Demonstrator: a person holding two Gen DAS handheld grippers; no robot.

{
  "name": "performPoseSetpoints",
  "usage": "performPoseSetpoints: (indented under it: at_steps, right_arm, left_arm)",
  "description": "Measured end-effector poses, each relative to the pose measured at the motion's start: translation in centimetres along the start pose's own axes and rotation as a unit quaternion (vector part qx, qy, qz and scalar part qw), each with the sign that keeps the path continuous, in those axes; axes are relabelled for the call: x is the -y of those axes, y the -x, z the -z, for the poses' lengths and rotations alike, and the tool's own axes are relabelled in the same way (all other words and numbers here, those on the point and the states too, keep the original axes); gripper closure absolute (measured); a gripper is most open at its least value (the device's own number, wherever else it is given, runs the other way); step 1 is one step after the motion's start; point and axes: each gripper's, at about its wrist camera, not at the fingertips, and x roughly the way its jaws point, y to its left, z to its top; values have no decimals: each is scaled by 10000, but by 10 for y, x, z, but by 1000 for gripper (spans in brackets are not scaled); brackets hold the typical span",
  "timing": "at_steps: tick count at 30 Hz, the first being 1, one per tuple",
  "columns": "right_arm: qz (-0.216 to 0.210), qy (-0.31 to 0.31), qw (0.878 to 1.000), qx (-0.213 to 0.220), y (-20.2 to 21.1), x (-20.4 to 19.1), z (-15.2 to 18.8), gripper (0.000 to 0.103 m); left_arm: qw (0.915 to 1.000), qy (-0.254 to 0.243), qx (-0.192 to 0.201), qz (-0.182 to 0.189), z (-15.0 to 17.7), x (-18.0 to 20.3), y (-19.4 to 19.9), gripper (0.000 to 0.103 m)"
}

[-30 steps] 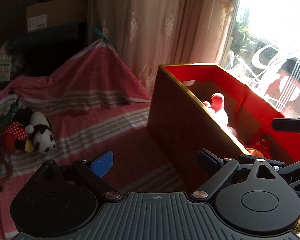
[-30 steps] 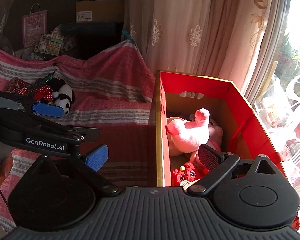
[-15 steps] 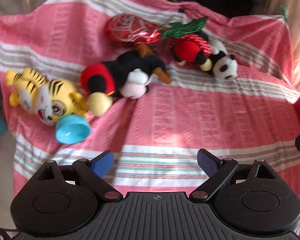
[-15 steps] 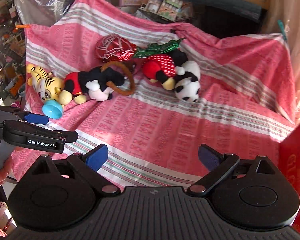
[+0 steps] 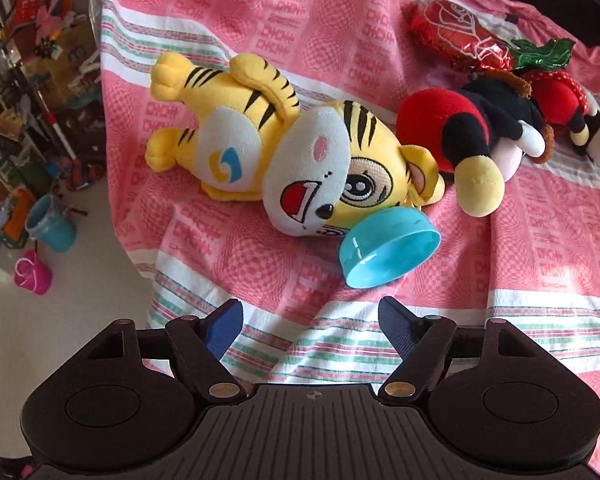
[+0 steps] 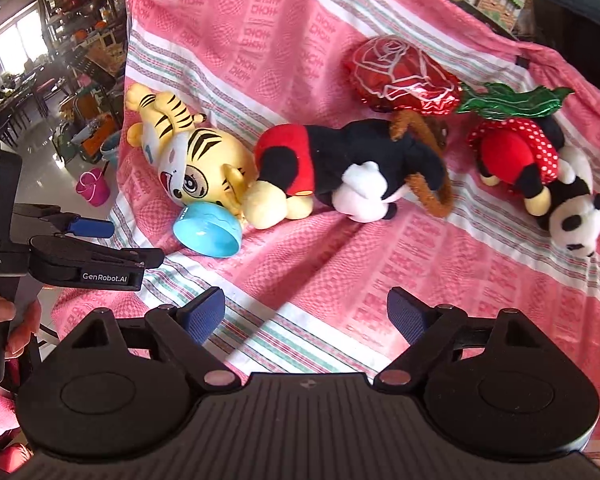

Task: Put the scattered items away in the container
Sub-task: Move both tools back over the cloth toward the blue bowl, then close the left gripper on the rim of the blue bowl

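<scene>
Nearest, both the left tongs (image 5: 311,322) and right tongs (image 6: 306,314) hung released and empty. Beyond, a blue bowl (image 5: 388,251) lay tipped against the tiger toy (image 5: 300,152) on the pink blanket (image 5: 520,280). The tiger looked soft and light, best pinched across its body.

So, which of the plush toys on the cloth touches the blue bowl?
The yellow tiger: its face rests against the blue bowl. The mouse in red shorts lies beside it, and the panda toy lies far off.
</scene>
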Motion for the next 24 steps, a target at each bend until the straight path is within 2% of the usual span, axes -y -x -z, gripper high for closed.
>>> performPoseSetpoints:
  at_steps: [2, 5, 8, 12, 15, 17, 19, 21, 24]
  right_arm:
    - [-27, 7, 10000, -57, -13, -8, -4, 18]
    - [-86, 48, 9998, -151, -30, -17, -9, 20]
    - [-111, 95, 9997, -194, -41, -22, -10, 22]
    - [-238, 83, 9994, -240, -58, -22, -13, 35]
    - [-323, 52, 9990, -296, -72, -22, -14, 39]
    - [-395, 75, 9987, -300, -79, -24, -14, 42]
    - [-420, 107, 9986, -296, -86, -25, -16, 43]
    - [-469, 74, 9984, -295, -93, -25, -18, 45]
    - [-593, 1, 9978, -290, -103, -25, -21, 50]
  left_arm:
    - [9999, -114, 4, 61, -2, 0, -8, 21]
    - [9992, -172, -97, 345, -5, -1, -19, 23]
    - [9984, -361, -107, 418, -6, 3, -27, 25]
    - [9981, -271, -155, 536, -14, 1, -37, 37]
    - [9976, -227, -196, 627, -20, 0, -44, 41]
    - [9971, -278, -207, 673, -24, 0, -49, 50]
    - [9967, -248, -282, 724, -28, -1, -55, 77]
    - [9959, -181, -376, 804, -32, -4, -59, 85]
    - [9951, -216, -441, 857, -35, -4, -63, 88]
